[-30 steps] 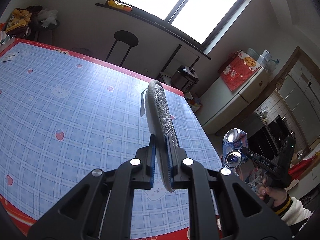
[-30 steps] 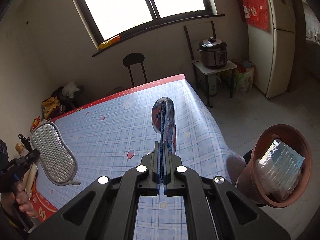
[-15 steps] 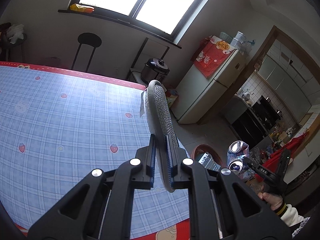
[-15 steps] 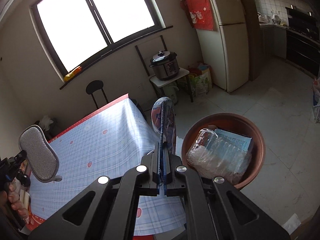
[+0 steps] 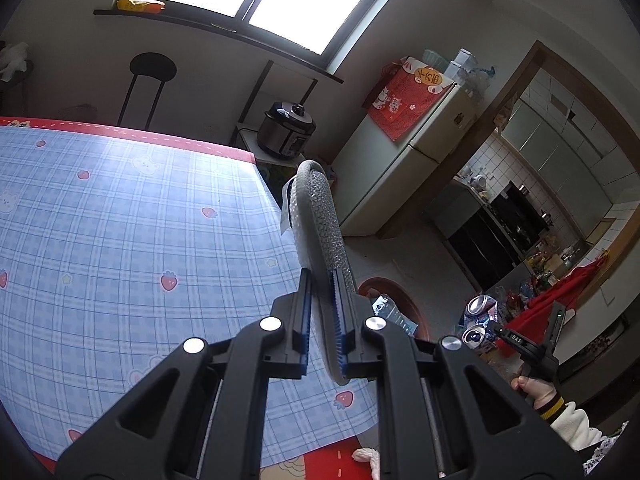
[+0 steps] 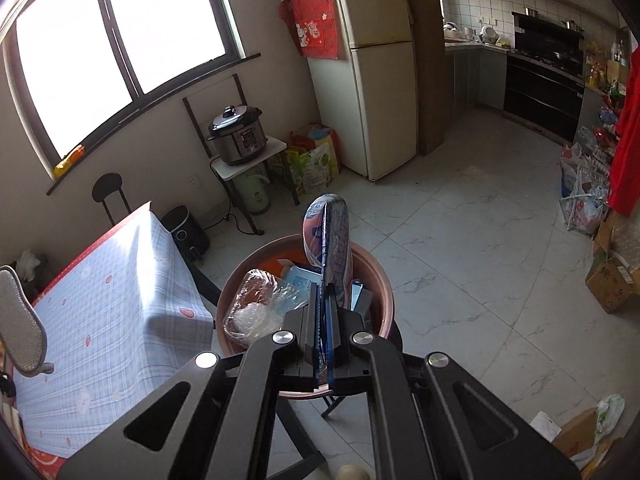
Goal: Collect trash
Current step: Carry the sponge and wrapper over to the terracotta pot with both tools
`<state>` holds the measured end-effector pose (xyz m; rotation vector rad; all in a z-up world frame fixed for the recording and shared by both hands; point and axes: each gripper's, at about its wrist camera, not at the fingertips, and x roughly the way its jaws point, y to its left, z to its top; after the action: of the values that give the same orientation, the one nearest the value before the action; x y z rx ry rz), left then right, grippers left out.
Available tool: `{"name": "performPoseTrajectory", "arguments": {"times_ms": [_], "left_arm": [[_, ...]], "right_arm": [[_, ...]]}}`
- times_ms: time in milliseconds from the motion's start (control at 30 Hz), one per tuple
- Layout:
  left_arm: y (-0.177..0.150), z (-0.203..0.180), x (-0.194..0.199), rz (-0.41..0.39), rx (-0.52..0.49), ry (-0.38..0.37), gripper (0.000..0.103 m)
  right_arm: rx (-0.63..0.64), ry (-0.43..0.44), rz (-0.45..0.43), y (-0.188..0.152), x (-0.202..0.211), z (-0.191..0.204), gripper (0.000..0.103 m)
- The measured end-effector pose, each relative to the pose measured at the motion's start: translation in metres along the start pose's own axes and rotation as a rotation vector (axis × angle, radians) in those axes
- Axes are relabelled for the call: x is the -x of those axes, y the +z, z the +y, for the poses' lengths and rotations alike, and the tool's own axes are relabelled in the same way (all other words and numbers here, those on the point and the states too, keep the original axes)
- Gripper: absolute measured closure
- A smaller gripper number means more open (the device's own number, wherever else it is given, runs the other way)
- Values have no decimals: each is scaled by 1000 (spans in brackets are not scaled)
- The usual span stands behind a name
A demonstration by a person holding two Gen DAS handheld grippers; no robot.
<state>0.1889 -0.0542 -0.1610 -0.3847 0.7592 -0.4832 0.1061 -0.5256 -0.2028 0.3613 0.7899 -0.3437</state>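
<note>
My left gripper (image 5: 321, 280) is shut on a flat grey mesh pad (image 5: 322, 216) with a white tag, held upright over the table's right edge. It also shows in the right wrist view (image 6: 20, 324). My right gripper (image 6: 326, 296) is shut on a crushed blue and red drink can (image 6: 330, 240), held just above a brown round basin (image 6: 380, 280). The basin holds a clear plastic tray (image 6: 250, 312) and blue and white packets. In the left wrist view the basin (image 5: 404, 300) shows beside the table, and the can (image 5: 480, 308) right of it.
A blue checked tablecloth with a red border covers the table (image 5: 120, 220). A black stool (image 5: 152, 68), a pressure cooker on a small stand (image 6: 238, 136) and a fridge (image 6: 376, 60) stand beyond. Boxes and bags (image 6: 600, 240) lie on the tiled floor at right.
Both grippers have swung right, away from the table. The right gripper with the can has moved from over the tablecloth to above the brown basin. The left follows with the mesh pad.
</note>
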Motion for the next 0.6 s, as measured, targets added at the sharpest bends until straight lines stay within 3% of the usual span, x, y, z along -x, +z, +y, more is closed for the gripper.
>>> {"name": "performPoseTrajectory", "arguments": {"times_ms": [200,467,533,600], "left_arm": [[-5,1,8,-27,26,39,89],[-14,8,27,-58,57,103,89],[-14,9,31,-62,58,112,89],[-14,10,34,-65,56,119,89]], "right_arm": [[70,-21,64,15,-38,-5,99],[165,11,118,40,-77,19,98],[176,17,112,44,-80,27,90],[178,28,90,47,-76,31,63]]}}
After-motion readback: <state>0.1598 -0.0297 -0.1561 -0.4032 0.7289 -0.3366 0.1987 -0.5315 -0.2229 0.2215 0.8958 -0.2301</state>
